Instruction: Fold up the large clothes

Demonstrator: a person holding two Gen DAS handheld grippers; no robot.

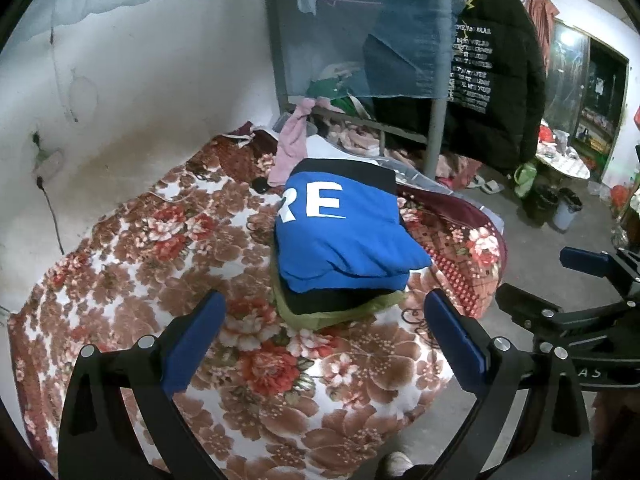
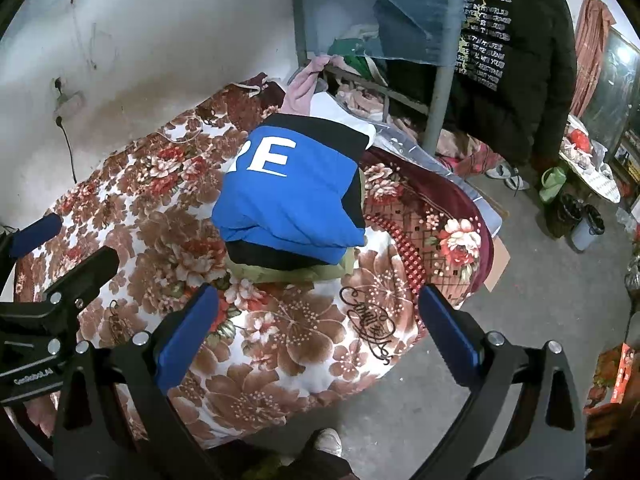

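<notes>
Clothes lie folded in a pile (image 1: 340, 240) on the flowered blanket (image 1: 160, 248), blue top uppermost; left gripper (image 1: 324, 344) and right gripper (image 2: 318, 334) hover wide open, empty, apparently done stacking.

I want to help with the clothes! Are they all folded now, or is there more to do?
Mostly done, it looks like. The blue top lies folded on a stack over a black piece and a green piece on the flowery blanket. Nothing is in hand: the left gripper and right gripper are open and empty. A pink cloth behind still looks unfolded.
</notes>
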